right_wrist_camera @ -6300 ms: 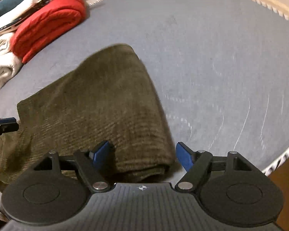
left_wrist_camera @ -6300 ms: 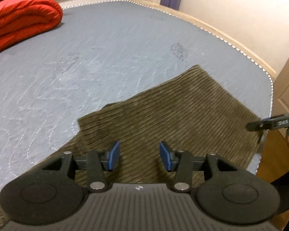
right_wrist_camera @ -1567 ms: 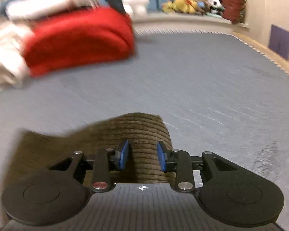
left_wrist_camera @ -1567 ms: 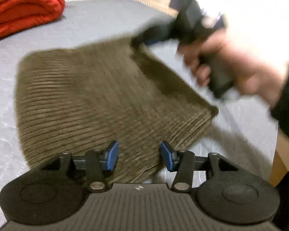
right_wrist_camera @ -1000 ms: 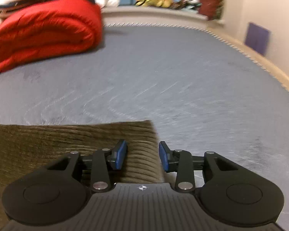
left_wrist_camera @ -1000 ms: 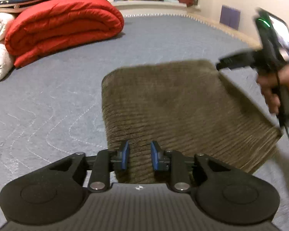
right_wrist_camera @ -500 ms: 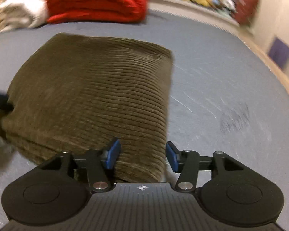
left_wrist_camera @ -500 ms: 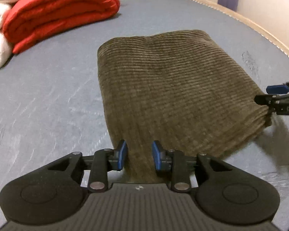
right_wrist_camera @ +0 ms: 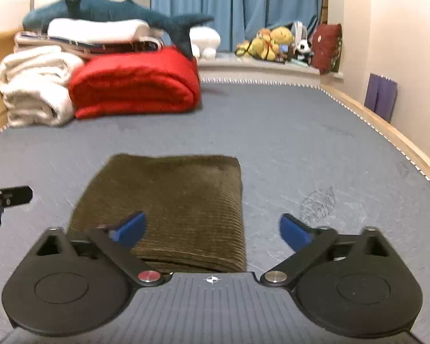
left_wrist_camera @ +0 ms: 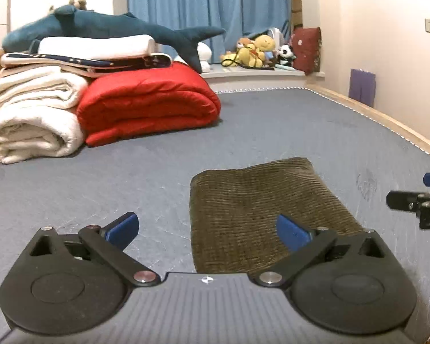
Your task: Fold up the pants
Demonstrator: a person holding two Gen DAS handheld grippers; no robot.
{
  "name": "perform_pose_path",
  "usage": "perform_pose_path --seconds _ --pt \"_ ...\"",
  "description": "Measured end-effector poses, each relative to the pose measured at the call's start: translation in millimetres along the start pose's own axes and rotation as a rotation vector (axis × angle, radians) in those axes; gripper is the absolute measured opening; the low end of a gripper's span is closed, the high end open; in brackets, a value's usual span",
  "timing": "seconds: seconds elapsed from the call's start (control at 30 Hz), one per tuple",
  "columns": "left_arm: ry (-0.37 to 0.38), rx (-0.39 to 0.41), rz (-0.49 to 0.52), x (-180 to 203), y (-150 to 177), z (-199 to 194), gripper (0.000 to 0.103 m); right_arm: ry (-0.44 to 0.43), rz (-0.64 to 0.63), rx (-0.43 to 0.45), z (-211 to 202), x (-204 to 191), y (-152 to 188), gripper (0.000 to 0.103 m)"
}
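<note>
The olive corduroy pants lie folded in a neat rectangle on the grey bed. My left gripper hovers above and behind their near left corner, its jaws opening wide, blue pads touching nothing. In the right wrist view the same pants lie flat ahead. My right gripper hangs over their near right edge, jaws also opening, nothing pinched between them. The right gripper's fingers poke in at the left wrist view's right edge. The left gripper's fingers show at the right wrist view's left edge.
A rolled red quilt and folded white blankets sit at the bed's far left, with a blue plush shark on top. Stuffed toys line the windowsill. The bed's wooden edge and the wall run along the right.
Both grippers let go of the pants, spread wide and drew back and upward. The pants now lie folded and flat on the bed.
</note>
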State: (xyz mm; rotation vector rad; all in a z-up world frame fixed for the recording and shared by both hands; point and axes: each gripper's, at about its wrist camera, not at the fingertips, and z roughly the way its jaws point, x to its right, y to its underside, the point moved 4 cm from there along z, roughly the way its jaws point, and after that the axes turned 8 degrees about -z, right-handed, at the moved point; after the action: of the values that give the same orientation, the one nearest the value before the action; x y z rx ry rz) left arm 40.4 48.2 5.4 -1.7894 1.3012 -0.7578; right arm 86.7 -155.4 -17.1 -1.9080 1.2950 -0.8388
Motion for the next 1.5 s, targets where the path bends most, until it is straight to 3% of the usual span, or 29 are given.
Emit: perform_pose_path --seconds 0.13,0.23,0.33,0.47,0.73,1.5 --pt "0.038 -0.034 -0.097 -5 26 11 0.103 -0.019 -0.01 0.016 4 -4 20 0.102" --pt "-0.098 -0.221 -0.13 -6 49 36 0.103 0.008 -0.033 -0.075 15 -4 41 0.102" --pt "-0.072 -0.218 -0.097 -2 50 47 0.103 -0.048 -0.03 -0.082 18 -4 47 0.102" --pt "-0.059 -0.218 -0.096 0 48 57 0.103 -0.021 -0.077 -0.115 30 -7 52 0.102" --pt "0.016 -0.215 -0.101 12 51 57 0.103 -0.028 -0.045 -0.093 29 -7 41 0.102" --pt "0.024 -0.249 -0.108 13 61 60 0.103 -0.028 -0.056 -0.122 34 -15 43 0.102"
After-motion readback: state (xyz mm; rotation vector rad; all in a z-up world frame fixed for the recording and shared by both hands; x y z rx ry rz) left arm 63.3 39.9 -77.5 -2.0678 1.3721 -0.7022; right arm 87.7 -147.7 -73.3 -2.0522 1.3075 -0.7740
